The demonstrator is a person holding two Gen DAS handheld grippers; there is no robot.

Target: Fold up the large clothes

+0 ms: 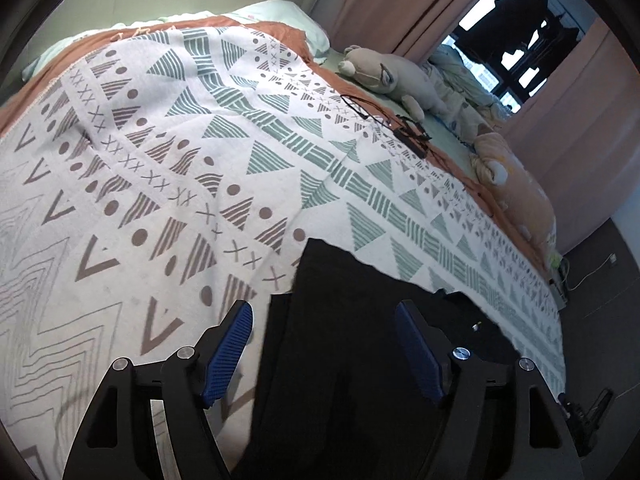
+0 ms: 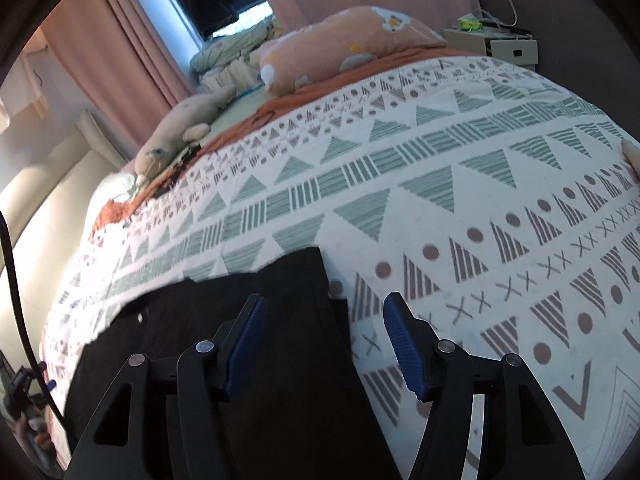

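A black garment (image 1: 352,280) lies flat on the near part of a bed, over a white bedspread (image 1: 200,140) patterned with green and brown triangles. It has a small pale button (image 2: 140,316) near one edge. My left gripper (image 1: 322,312) hangs just above the garment, open, its blue pads (image 1: 230,352) apart with the dark cloth showing between them. In the right wrist view the garment (image 2: 192,320) fills the lower left. My right gripper (image 2: 325,302) is open over the garment's right edge, where it meets the bedspread (image 2: 440,200). Neither gripper holds anything.
A beige plush toy (image 1: 384,76) and an orange pillow (image 1: 516,184) lie along the bed's far side, by pink curtains (image 1: 572,120). A black cable with a small device (image 1: 412,132) rests on the bedspread. A white nightstand (image 2: 496,46) stands beyond the bed.
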